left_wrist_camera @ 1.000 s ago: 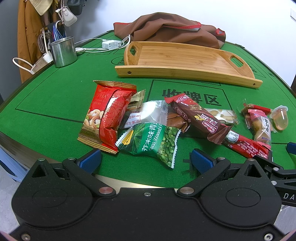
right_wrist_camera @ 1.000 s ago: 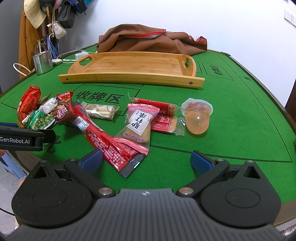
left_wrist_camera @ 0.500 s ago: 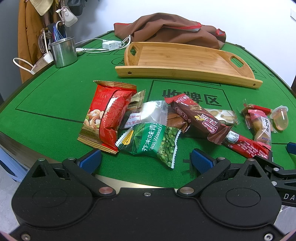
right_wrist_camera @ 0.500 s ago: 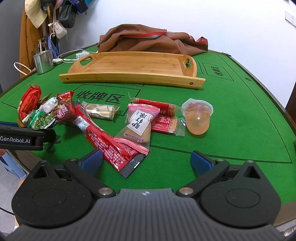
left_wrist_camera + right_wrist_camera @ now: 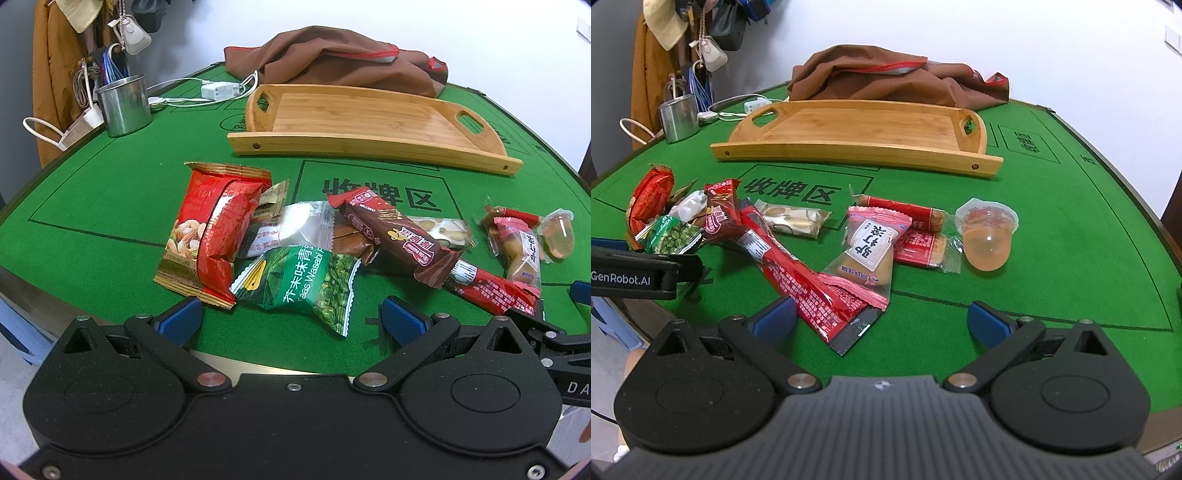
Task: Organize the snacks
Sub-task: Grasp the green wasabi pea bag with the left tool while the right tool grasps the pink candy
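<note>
Claws first: I hold the left claw (image 5: 291, 319) and right claw (image 5: 881, 319) spread wide and empty at the table (image 5: 1071, 229) edge. Beyond them, the wasabi pea packet (image 5: 299, 288) and long red wrapper (image 5: 809, 280) lie loose; farther off, the bamboo tray (image 5: 857, 127) sits bare, presumably their destination.

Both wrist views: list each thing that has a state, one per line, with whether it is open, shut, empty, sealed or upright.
Left gripper: open, holding nothing.
Right gripper: open, holding nothing.
Wooden tray: empty, flat on the table.
Metal cup: upright; contents cannot be seen.
Jelly cup: sealed, lying on its side.
Green wasabi pea packet: sealed, lying flat.
Red nut bag: crumpled, lying on the felt.
</note>
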Demonstrator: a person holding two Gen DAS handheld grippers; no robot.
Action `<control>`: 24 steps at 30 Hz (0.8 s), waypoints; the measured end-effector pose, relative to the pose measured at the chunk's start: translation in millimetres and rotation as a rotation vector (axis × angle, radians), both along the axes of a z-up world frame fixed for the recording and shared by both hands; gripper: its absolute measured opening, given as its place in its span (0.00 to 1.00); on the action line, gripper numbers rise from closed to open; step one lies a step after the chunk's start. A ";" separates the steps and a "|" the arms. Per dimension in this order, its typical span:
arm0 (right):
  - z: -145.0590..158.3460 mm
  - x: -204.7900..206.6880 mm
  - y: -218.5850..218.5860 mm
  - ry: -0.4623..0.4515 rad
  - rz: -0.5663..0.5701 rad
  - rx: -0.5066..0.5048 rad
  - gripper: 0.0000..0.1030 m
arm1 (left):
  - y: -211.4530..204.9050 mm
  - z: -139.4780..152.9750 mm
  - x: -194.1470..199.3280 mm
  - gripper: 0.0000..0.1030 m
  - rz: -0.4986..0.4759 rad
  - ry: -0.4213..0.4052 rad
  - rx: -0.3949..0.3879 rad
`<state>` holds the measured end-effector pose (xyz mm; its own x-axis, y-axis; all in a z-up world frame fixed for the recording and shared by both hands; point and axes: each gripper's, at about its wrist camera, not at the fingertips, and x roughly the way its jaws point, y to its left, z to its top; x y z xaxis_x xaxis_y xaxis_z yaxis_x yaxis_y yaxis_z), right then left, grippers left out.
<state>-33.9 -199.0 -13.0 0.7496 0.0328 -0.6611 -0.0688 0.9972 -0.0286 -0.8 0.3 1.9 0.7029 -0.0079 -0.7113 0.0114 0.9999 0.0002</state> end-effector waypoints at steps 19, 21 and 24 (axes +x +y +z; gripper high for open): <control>1.1 -1.4 -5.0 -0.016 0.013 0.025 1.00 | 5.1 0.9 -0.9 1.00 -0.020 -0.028 -0.032; 3.7 -3.0 -5.0 -0.036 0.011 0.035 0.97 | 7.6 3.9 -3.4 1.00 -0.028 -0.041 -0.054; 8.8 -4.5 -4.1 -0.067 0.011 0.033 0.96 | 8.5 10.9 -8.4 0.99 -0.038 -0.077 -0.060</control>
<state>-38.4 -203.1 -4.2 0.7913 0.0622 -0.6082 -0.0791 0.9969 -0.0009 -9.2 8.8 12.9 0.7541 -0.0769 -0.6522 0.0517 0.9970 -0.0577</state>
